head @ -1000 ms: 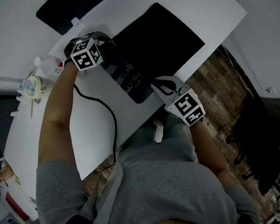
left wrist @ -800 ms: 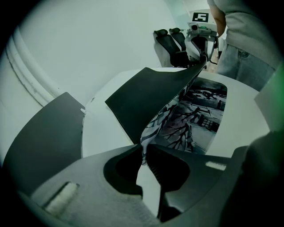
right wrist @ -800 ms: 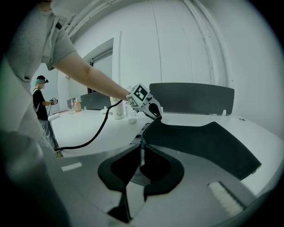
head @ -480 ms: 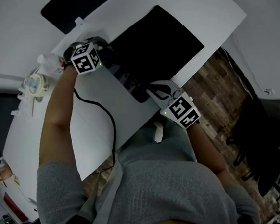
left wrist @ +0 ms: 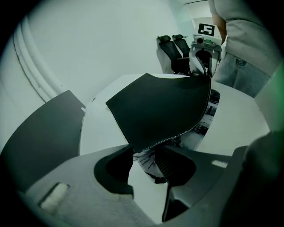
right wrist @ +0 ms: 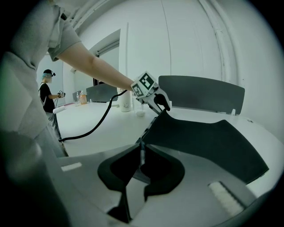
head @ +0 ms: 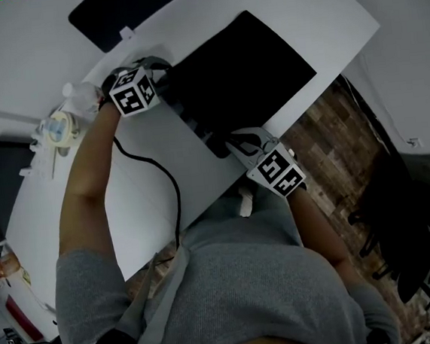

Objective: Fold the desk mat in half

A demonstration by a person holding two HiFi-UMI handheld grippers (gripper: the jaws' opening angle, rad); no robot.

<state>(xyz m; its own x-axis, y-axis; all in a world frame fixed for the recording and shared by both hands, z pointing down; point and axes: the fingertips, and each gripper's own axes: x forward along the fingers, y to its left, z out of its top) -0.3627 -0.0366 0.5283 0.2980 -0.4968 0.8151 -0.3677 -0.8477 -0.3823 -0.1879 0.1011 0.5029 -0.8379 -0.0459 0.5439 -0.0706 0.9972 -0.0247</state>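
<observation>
Head view: the desk mat (head: pixel 243 74) lies doubled on the table (head: pixel 320 6); left gripper view: the left gripper (left wrist: pixel 146 159) is opening its jaws around one corner; right gripper view: the right gripper (right wrist: pixel 141 155) is clamped on the other corner, so release looks next.

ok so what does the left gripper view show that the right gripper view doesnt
Only the left gripper view: the right gripper pinching a raised corner of the mat, two chairs behind it, and the person's torso.
Only the right gripper view: the left gripper, its jaws opening with the mat's other corner between them, its cable, bottles and a second person.
Both: the black mat, partly lifted, and the white table.
</observation>
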